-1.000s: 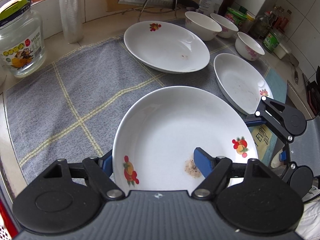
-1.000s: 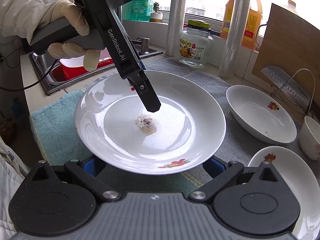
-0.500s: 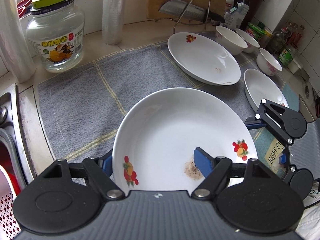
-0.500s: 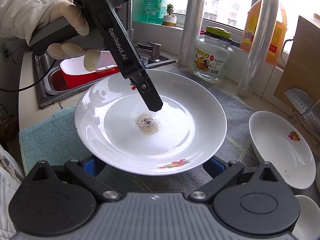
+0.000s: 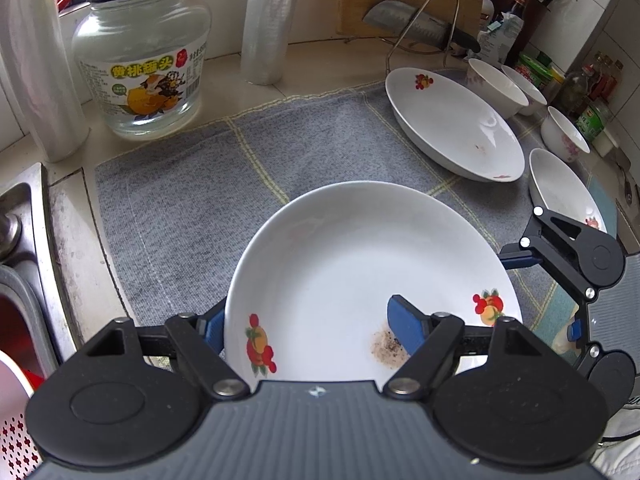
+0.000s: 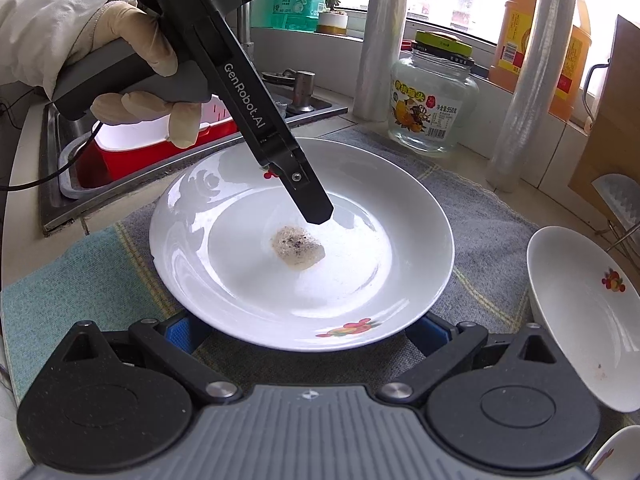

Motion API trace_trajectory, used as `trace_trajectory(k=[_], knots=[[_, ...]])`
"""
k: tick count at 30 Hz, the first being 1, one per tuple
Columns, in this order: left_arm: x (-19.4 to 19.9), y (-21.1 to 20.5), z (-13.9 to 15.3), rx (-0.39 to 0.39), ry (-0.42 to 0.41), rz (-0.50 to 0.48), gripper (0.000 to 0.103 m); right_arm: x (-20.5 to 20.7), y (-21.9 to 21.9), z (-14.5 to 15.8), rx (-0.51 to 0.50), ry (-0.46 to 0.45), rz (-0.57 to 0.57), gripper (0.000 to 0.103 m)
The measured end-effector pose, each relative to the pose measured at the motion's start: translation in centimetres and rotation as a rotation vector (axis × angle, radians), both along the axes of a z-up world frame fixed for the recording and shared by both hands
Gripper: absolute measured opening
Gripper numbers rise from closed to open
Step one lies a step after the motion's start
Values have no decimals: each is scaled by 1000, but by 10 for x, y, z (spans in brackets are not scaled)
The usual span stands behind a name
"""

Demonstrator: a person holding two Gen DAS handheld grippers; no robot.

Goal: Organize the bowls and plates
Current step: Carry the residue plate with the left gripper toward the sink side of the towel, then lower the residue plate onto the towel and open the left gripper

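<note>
A white plate (image 5: 360, 264) with fruit prints and a brown food smear is gripped at its near rim by my left gripper (image 5: 308, 328), one finger above and one below. It shows in the right wrist view (image 6: 304, 240) held over the grey cloth. My right gripper (image 6: 308, 332) is open, its fingers spread just under the plate's near edge, not closed on it. A second plate (image 5: 452, 124) and a third plate (image 5: 560, 188) lie to the right. Three small bowls (image 5: 496, 88) stand behind them.
A grey checked cloth (image 5: 192, 200) covers the counter. A glass jar (image 5: 140, 64) and plastic-wrap rolls (image 5: 268, 20) stand at the back. A sink (image 6: 132, 148) with a red basin is at the left. A knife on a wire rack (image 5: 420, 32) stands by a cutting board.
Both grippers and the held plate have moved left across the cloth towards the sink. The jar is now closer and the other plates lie further right.
</note>
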State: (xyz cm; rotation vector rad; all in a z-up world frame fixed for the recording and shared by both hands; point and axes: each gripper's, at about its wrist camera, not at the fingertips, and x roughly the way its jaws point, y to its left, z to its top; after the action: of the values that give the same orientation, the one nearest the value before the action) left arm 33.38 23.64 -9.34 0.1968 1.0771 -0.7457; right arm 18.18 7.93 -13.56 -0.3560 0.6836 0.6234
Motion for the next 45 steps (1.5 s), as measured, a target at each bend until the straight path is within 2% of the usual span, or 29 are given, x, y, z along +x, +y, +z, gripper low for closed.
trace_trajectory(k=[7,11,15,17,19,23,26,33,37,43,45], knots=[[1,2,-5,-24,-17,11,79,3,4,-3,-10,9,-16,103],[-6,6,-1,-55,-70,25,86,4,4,-3,-9,12,-15,103],[-22,11,15,-42,-181,63,89,0,0,2,-9,19,-17,103],[-33,13,25,-38,-241,90,97,-6,-5,6,-19,23,-29,103],[-49,12,38,-37,-330,104,100,-16,-12,12,-21,26,-53,103],[-80,-4,54,-18,-481,115,102,-29,-22,22,-57,26,-171,103],[-101,-23,61,-31,-524,119,102,-39,-27,27,-97,23,-267,103],[-132,-67,59,-136,-480,64,102,-62,-53,38,-109,-10,-449,103],[-144,-93,57,-173,-446,56,102,-75,-86,43,-85,-12,-541,103],[-162,-137,39,-141,-398,55,102,-87,-141,47,-69,-25,-605,103],[-167,-151,29,-130,-354,37,102,-93,-162,49,-62,-31,-607,103]])
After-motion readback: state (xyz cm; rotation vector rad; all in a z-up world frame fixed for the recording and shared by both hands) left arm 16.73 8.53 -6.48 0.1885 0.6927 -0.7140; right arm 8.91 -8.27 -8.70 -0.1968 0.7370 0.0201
